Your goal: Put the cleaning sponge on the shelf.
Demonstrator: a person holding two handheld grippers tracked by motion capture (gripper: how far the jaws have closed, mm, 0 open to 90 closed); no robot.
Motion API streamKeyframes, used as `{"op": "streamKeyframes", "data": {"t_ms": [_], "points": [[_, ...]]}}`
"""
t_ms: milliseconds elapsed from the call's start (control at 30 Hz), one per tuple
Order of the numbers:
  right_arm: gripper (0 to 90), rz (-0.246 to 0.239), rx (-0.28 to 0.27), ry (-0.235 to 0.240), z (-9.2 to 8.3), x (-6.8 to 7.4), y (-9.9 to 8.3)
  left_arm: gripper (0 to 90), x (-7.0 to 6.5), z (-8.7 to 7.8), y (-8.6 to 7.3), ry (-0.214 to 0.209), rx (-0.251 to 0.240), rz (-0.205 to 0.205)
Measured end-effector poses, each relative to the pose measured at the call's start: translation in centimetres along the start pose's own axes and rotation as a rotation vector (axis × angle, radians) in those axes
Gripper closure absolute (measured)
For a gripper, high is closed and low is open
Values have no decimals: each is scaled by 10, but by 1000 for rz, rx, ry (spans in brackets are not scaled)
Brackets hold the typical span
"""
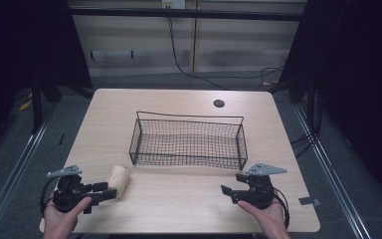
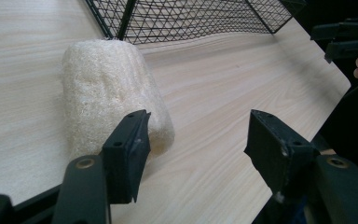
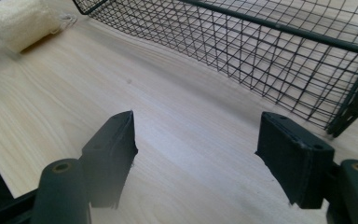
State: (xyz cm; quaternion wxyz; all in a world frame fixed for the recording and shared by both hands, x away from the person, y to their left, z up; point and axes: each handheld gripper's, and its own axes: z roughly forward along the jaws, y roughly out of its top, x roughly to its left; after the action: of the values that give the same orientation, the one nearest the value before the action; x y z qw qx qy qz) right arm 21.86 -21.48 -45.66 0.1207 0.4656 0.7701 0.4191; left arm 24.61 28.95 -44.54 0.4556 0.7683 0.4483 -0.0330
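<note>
A pale, fibrous loofah roll [image 1: 118, 180] lies on the wooden table [image 1: 179, 199] near its front left, just outside the black wire basket [image 1: 188, 141]. My left gripper [image 1: 107, 191] is open right beside the roll; in the left gripper view the loofah [image 2: 107, 88] sits against the left jaw, mostly outside the gap. My right gripper [image 1: 227, 192] is open over bare table at the front right, below the basket's right corner. The right gripper view has the basket's mesh wall [image 3: 279, 51] ahead and the loofah [image 3: 23, 21] far off at the top left.
The basket stands in the middle of the table with nothing in it. A round cable hole [image 1: 219, 103] is near the far edge. A piece of grey tape [image 1: 309, 201] sits at the front right corner. Cables trail on the floor behind.
</note>
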Motion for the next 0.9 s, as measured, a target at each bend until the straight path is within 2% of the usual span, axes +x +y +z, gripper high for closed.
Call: {"op": "streamKeyframes", "data": {"t_ms": [167, 533, 900], "points": [[270, 0, 5, 11, 1, 2, 0, 384, -1, 0, 1, 11, 6, 14], [267, 1, 19, 24, 2, 4, 0, 376, -2, -5, 6, 16, 4, 10], [267, 7, 31, 42, 3, 6, 0, 326, -7, -5, 22, 70, 60, 8]]}}
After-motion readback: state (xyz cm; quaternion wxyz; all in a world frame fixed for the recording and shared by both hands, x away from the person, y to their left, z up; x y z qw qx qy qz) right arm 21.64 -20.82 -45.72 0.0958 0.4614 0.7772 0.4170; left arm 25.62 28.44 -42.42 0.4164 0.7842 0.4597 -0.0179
